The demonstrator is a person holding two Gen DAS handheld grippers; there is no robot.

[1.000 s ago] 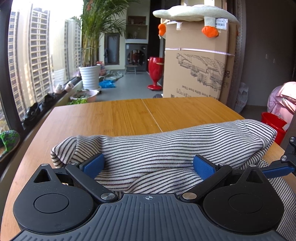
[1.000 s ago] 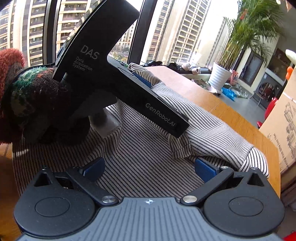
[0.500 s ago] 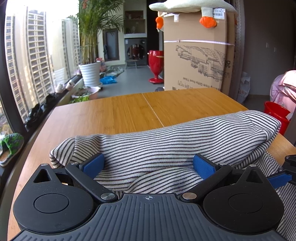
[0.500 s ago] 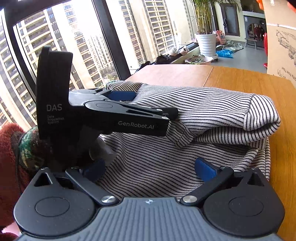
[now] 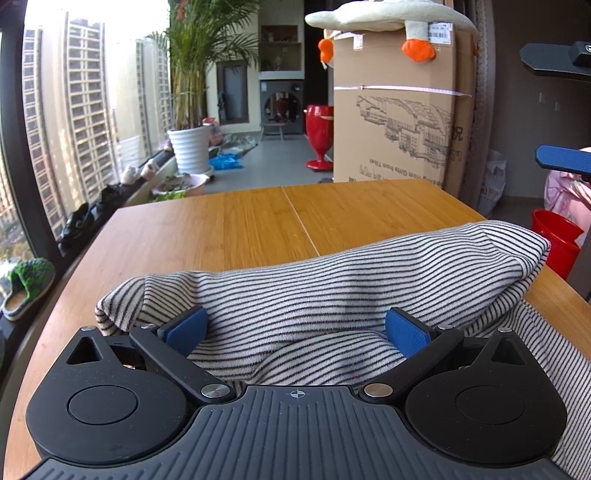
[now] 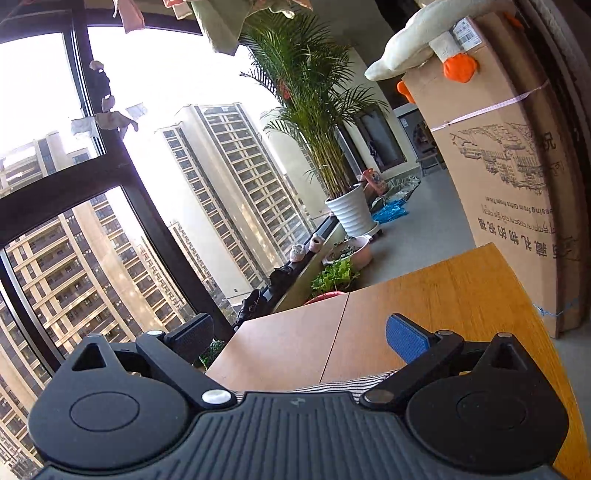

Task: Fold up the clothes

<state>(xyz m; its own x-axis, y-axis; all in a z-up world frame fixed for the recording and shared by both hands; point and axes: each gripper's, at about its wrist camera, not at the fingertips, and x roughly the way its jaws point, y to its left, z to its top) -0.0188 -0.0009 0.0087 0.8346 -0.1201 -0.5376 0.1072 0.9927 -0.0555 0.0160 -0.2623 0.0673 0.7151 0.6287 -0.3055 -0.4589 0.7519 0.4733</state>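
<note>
Bamboo-toned table (image 5: 229, 221) beside floor-to-ceiling windows, tower blocks beyond; nearest the viewer, the left gripper (image 5: 293, 328) hovers low with its jaws spread wide, blue pads either side of a striped garment (image 5: 332, 288) but clamped on nothing; the garment lies on the near half of the table, doubled over itself into a soft, rounded roll running left to right, a looser layer trailing off at near right. The right gripper (image 6: 299, 334) is tilted up towards the windows, jaws equally wide and empty, only a sliver of the stripes showing at its base; its blue pad juts into the left camera's view at right. By the look of it the knit is light, limp and stretchy, likely to sag and slide when lifted; the fold's two ends, or a doubled edge, seem the surest places to pinch. Whether further folds are wanted cannot be judged from here. Farther off stands a tall cardboard box (image 5: 399, 122) printed with a line drawing and partly legible text, "from Gina from Tibet"; a plush duck (image 5: 388, 14) with a barcode tag lies on top.
</note>
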